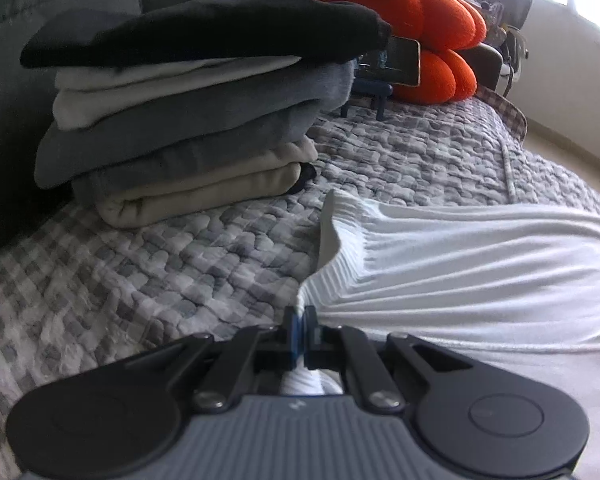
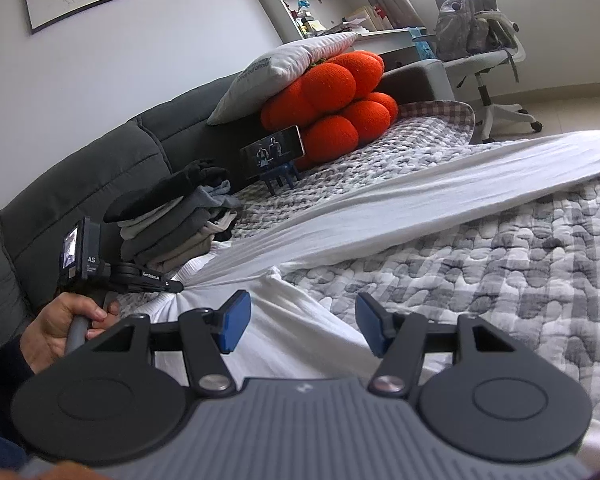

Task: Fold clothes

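One white garment (image 1: pixel 460 264) lies stretched across the quilted bed cover (image 1: pixel 180 248), its ribbed edge pinched in the closed left gripper (image 1: pixel 299 320) (marked "GenRobot.ai"). The right gripper (image 2: pixel 303 322) hovers wide open, empty. One stack of folded clothes (image 1: pixel 180 120) sits by the headboard edge.

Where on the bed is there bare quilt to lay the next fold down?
Bare quilt lies right of the white garment, toward the bed's edge, and between the folded stack and the garment's ribbed hem. Crowded: the sofa-back side, with the stack, phone on stand and orange cushion.
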Demonstrator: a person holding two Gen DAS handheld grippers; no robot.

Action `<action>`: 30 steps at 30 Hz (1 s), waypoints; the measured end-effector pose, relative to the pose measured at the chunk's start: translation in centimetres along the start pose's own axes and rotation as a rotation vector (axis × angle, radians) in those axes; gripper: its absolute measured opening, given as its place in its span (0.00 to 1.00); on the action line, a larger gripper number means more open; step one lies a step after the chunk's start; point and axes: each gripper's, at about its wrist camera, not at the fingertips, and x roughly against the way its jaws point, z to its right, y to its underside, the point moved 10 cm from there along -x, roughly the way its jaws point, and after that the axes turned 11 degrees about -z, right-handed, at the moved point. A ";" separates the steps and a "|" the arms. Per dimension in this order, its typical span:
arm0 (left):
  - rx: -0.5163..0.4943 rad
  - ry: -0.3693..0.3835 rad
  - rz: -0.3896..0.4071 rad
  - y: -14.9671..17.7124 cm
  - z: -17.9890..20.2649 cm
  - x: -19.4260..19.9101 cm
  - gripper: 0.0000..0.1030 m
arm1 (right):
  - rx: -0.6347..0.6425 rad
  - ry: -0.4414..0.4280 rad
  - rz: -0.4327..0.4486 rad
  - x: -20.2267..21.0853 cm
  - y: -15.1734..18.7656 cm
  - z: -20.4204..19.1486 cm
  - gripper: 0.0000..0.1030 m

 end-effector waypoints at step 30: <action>-0.111 0.101 0.042 1.6 4.8 3.3 0.43 | 0.044 0.012 -0.035 -0.1 1.7 -1.5 0.60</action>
